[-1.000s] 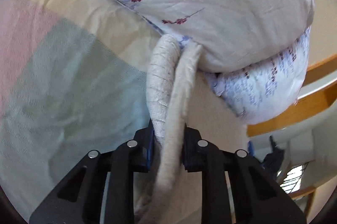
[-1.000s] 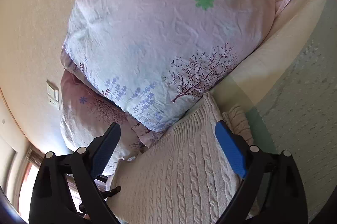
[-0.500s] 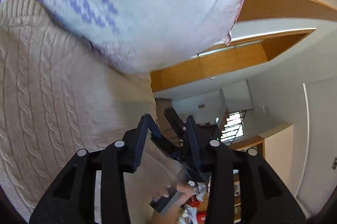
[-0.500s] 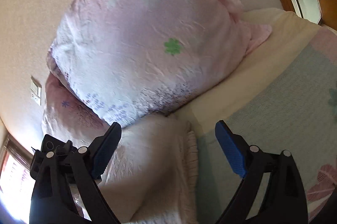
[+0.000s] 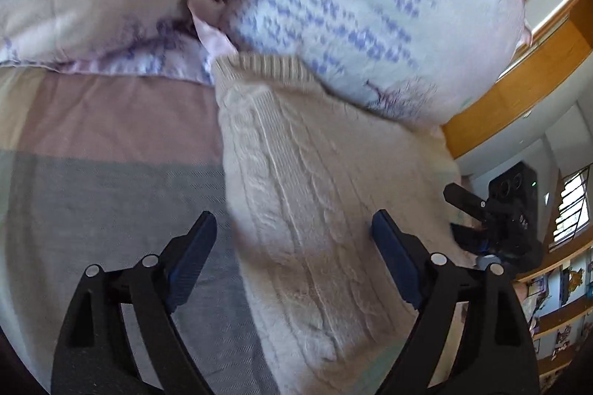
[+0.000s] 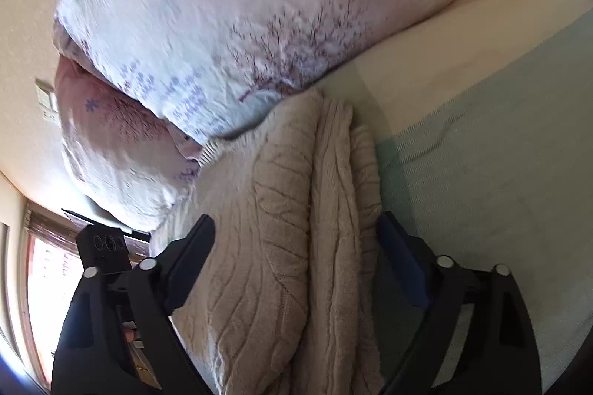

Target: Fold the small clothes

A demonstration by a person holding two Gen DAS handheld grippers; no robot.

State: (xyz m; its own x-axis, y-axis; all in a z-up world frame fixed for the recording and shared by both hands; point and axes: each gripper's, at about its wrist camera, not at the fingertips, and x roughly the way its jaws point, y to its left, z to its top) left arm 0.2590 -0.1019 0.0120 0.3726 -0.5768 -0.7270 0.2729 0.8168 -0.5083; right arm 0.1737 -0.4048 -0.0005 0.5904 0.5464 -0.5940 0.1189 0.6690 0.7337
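A cream cable-knit sweater (image 5: 318, 194) lies folded on the bed, its ribbed end tucked against the pillows. It also shows in the right wrist view (image 6: 296, 228), as stacked folded layers. My left gripper (image 5: 292, 239) is open, its jaws apart over the sweater and holding nothing. My right gripper (image 6: 296, 243) is open too, jaws on either side of the folded stack, not gripping it. The right gripper (image 5: 493, 213) shows at the sweater's far edge in the left wrist view, and the left gripper (image 6: 100, 246) shows in the right wrist view.
Two floral pillows (image 5: 370, 5) (image 6: 229, 5) press against the sweater's far end. The striped bedspread (image 5: 111, 191) (image 6: 481, 154) runs beside the sweater. A wooden bed frame (image 5: 519, 79) and shelves (image 5: 556, 302) stand beyond the bed.
My left gripper let go of the rolled sweater fabric, opened wide and swung round over the folded sweater. My right gripper stayed open and moved back over the sweater.
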